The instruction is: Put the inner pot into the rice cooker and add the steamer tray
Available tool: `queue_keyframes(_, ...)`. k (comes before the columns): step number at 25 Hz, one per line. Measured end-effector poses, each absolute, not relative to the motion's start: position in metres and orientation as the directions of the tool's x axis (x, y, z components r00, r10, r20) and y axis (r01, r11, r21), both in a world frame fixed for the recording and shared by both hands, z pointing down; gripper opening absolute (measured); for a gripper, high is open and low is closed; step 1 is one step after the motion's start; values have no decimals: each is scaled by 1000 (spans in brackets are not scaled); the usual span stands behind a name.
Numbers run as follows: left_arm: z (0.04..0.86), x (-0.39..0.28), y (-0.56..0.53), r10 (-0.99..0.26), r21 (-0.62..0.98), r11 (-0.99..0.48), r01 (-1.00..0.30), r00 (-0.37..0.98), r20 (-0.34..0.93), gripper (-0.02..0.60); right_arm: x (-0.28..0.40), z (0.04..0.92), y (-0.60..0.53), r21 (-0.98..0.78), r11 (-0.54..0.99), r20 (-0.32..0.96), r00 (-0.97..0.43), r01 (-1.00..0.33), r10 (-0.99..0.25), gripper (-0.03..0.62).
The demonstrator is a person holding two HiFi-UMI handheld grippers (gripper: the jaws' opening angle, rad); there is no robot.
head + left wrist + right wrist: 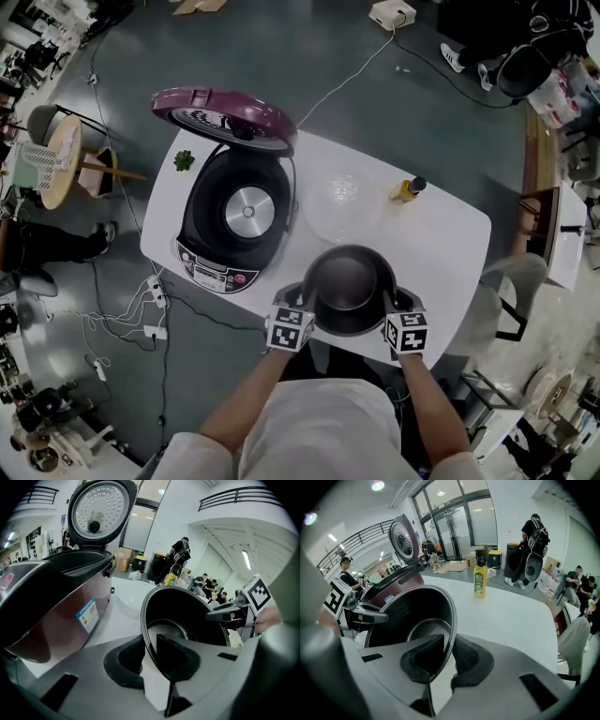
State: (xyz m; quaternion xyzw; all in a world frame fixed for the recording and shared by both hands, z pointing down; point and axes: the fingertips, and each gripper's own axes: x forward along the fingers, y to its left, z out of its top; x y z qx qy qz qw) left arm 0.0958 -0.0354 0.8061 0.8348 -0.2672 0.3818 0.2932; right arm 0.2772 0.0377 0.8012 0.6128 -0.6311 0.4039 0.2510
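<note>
Head view looks down on a white table (450,246) where the rice cooker (234,220) stands at the left with its maroon lid (225,117) swung up and its heating plate bare. The inner pot (345,281) is not in it. It sits at the table's near edge, to the right of the cooker, gripped from both sides. The left gripper (305,302) has its jaws closed on the pot's left rim, one pad inside the wall and one outside. The right gripper (386,305) pinches the opposite rim in the same way, which the two gripper views show plainly. The steamer tray (339,192), clear and round, lies on the table beyond the pot, just right of the cooker. A small yellow bottle (410,188) stands further right, and a bit of green (184,160) lies near the cooker's far left corner.
</note>
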Motion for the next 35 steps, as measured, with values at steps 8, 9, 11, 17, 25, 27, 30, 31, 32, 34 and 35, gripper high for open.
queue_keyframes(8,773,83,-34,-264,265,-695,-668,580,771,91,265,766,38,-179,-67,789,-103,-982,-606,69)
queue_keyframes(9,767,81,-36,-275,258,-698,-668,582,765,92,264,760,36,-173,-67,783,-96,-983,-615,67)
queue_keyframes(11,756,77,-40,-303,244,-697,-674,585,752,89,260,748,31,-163,-64,769,-86,-985,-633,66)
queue_keyframes(17,713,65,-54,-372,231,-687,-689,606,703,83,250,705,17,-140,-57,724,-63,-989,-687,63)
queue_keyframes(25,664,58,-85,-432,187,-712,-677,632,644,83,241,657,-10,-110,-40,667,-44,-993,-744,66)
queue_keyframes(27,654,53,-92,-447,181,-709,-681,633,632,83,237,648,-19,-99,-28,657,-45,-995,-753,66)
queue_keyframes(30,640,45,-103,-470,173,-704,-689,634,615,83,230,633,-33,-88,-14,641,-46,-996,-766,66)
queue_keyframes(31,635,42,-107,-477,169,-702,-692,634,609,83,228,628,-38,-85,-10,635,-47,-996,-771,66)
queue_keyframes(32,630,39,-111,-486,166,-700,-695,633,602,83,224,623,-43,-83,-5,630,-48,-997,-775,66)
queue_keyframes(34,622,31,-121,-502,159,-695,-701,632,590,83,218,615,-54,-78,6,619,-53,-997,-783,66)
queue_keyframes(35,618,28,-126,-510,157,-692,-705,631,585,82,214,611,-59,-75,12,614,-56,-997,-787,66)
